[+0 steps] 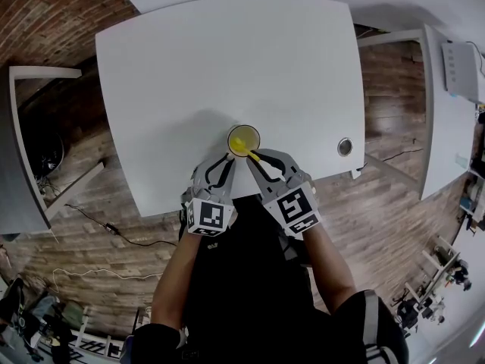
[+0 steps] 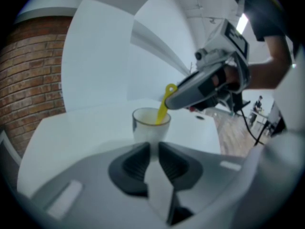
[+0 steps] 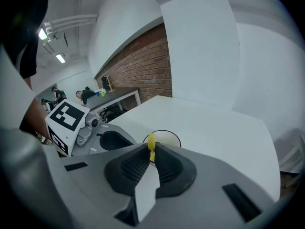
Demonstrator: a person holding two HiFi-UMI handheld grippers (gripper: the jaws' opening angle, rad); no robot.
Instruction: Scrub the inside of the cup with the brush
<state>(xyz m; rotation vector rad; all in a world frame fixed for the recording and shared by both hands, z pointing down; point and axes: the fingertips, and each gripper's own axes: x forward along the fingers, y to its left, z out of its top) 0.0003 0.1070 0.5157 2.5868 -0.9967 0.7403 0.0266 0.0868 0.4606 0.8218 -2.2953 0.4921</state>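
**A:** Right claw (image 3: 151, 152) first. What's it doing?

**B:** Clamped tight on the brush (image 3: 151, 143), with the yellow handle pinched between the pads right at the tips. The handle carries on past the tips and slants down into the cup (image 3: 162, 138).

**A:** Where's the cup from that claw?

**B:** Just beyond and below its tips, upright on the white table (image 1: 227, 67). The lower end of the brush is inside it, below the rim. I can't make out the bristles.

**A:** Left claw (image 2: 154, 149)?

**B:** Jaws drawn almost together with only a thin slit left, and nothing in the slit. The cup stands straight ahead of its tips, very close — can't tell if they touch.

**A:** How do the two claws sit?

**B:** Side by side, tips angled toward the cup — the right claw comes in over the rim from the left claw's right.

**A:** Anything further out?

**B:** A brick wall (image 2: 28, 80), well off to the left claw's left, past the table edge.
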